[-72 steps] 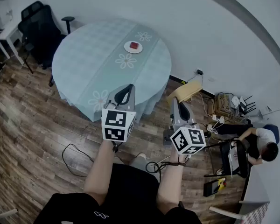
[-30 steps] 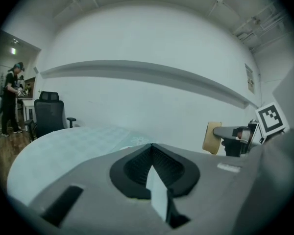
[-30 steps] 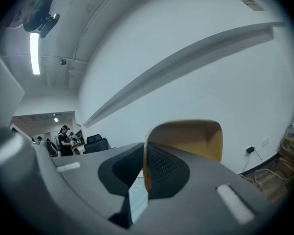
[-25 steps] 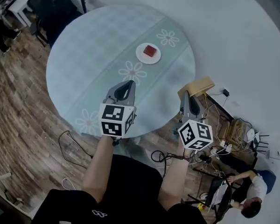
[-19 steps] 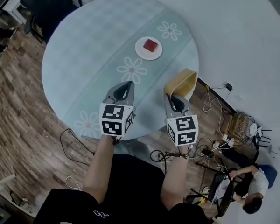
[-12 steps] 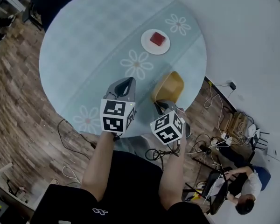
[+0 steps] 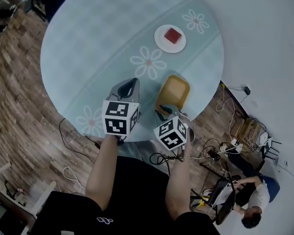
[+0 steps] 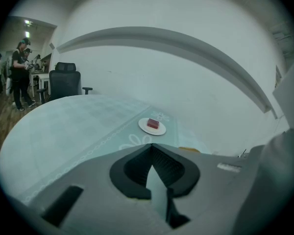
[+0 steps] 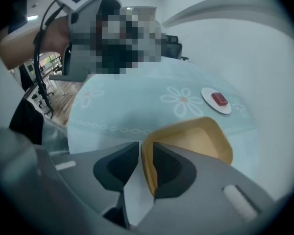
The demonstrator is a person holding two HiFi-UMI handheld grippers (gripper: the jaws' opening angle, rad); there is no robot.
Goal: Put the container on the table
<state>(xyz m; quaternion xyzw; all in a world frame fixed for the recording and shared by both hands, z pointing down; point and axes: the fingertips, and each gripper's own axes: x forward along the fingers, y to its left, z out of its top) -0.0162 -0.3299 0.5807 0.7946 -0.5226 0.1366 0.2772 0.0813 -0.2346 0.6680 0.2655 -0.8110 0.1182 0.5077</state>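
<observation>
The tan plastic container (image 7: 172,93) sits upright on the round pale-blue table (image 7: 88,38), near its front right edge. My right gripper (image 7: 162,112) is at the container's near rim. In the right gripper view the rim (image 9: 148,165) stands between the jaws, which are opening, with a gap showing on the left side. My left gripper (image 7: 130,83) hovers over the table just left of the container, shut and empty, its tips meeting in the left gripper view (image 8: 151,146). A sliver of the container (image 8: 188,150) shows there too.
A white plate (image 7: 170,37) with a red block (image 7: 173,35) lies farther back on the table. Cables and power strips litter the floor at the right, where a person (image 7: 252,219) sits. An office chair (image 8: 64,80) and standing people (image 8: 18,72) are beyond the table.
The right gripper swung the container from beside the table's right edge down onto the tabletop and turned it upright. The left gripper sank a little toward the table.
</observation>
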